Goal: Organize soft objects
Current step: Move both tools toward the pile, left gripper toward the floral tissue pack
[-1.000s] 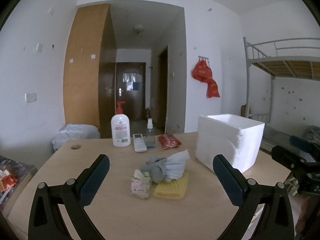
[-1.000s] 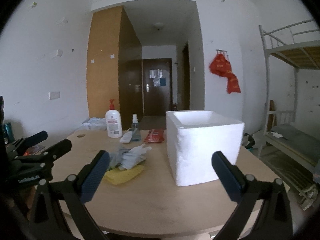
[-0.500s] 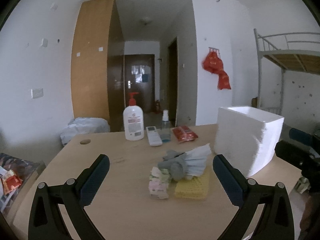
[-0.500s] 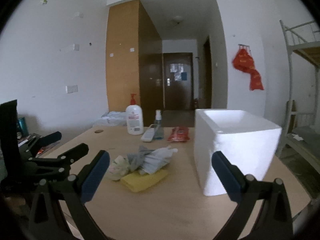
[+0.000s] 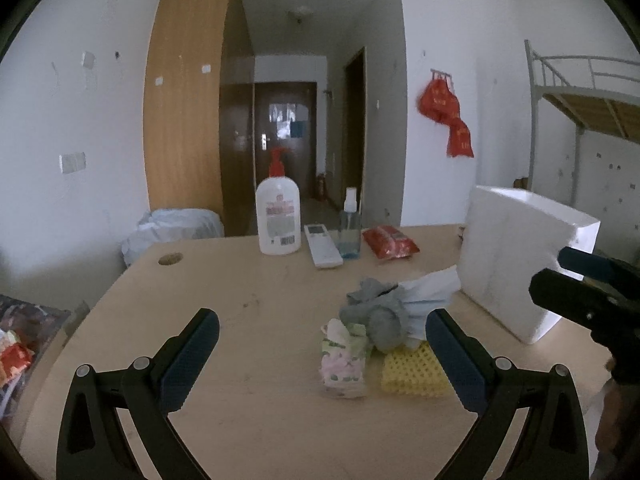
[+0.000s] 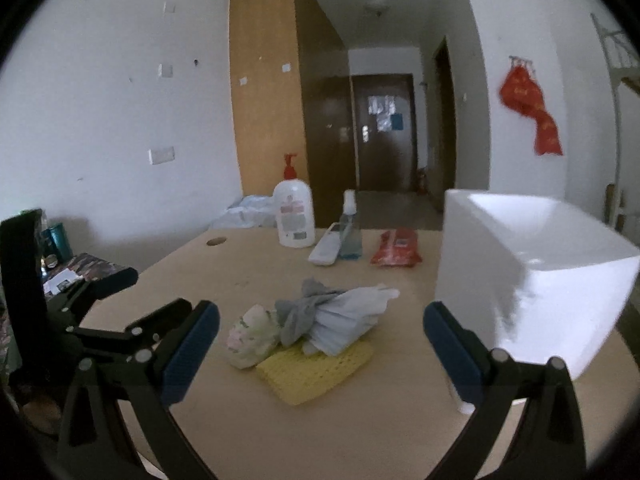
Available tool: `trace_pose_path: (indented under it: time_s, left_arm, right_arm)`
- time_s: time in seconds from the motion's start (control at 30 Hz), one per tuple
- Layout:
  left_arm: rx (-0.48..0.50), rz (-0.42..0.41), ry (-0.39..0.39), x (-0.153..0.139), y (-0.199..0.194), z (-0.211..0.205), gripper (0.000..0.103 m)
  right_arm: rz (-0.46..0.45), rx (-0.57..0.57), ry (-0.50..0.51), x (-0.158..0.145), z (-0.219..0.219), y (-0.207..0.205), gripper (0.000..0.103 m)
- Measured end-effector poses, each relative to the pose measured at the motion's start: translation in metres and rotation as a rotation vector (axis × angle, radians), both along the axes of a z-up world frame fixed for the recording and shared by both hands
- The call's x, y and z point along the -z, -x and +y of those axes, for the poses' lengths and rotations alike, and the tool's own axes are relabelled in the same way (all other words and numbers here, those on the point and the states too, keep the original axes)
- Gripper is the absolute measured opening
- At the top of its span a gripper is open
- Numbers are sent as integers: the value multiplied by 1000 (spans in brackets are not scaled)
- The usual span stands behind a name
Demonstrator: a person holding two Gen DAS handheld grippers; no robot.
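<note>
A pile of soft things lies mid-table: a grey sock [image 5: 376, 312] [image 6: 298, 314], a stack of pale blue face masks [image 5: 428, 292] [image 6: 352, 312], a yellow knitted cloth [image 5: 412, 370] [image 6: 316, 366] underneath, and a small floral cloth bundle [image 5: 344, 360] [image 6: 252, 336] to the left. A white foam box [image 5: 516, 256] [image 6: 532, 264], open on top, stands to the right of the pile. My left gripper [image 5: 322, 358] is open and empty, just short of the pile. My right gripper [image 6: 320, 354] is open and empty, facing the pile.
At the table's far side stand a white pump bottle [image 5: 278, 218] [image 6: 293, 216], a white remote [image 5: 322, 245] [image 6: 326, 246], a small spray bottle [image 5: 350, 226] [image 6: 349, 228] and a red packet [image 5: 390, 242] [image 6: 396, 252]. A bunk bed [image 5: 588, 92] stands at the right.
Both grippers have swung left and come closer to the pile. The pile now sits between the right gripper's fingers in its view; the foam box has shifted right in both views.
</note>
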State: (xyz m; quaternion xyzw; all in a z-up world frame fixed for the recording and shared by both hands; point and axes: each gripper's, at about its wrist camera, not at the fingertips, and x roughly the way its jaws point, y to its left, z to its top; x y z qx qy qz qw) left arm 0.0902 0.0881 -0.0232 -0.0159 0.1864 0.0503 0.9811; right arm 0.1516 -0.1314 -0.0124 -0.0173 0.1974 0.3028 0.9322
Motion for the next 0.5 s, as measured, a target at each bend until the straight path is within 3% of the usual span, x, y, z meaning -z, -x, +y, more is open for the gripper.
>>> trace_pose_path:
  time_s: [0.5]
  left_arm:
    - [57,166,12,30,-55,8,103]
  right_arm:
    - [144,-42,89,23,21,-60,103]
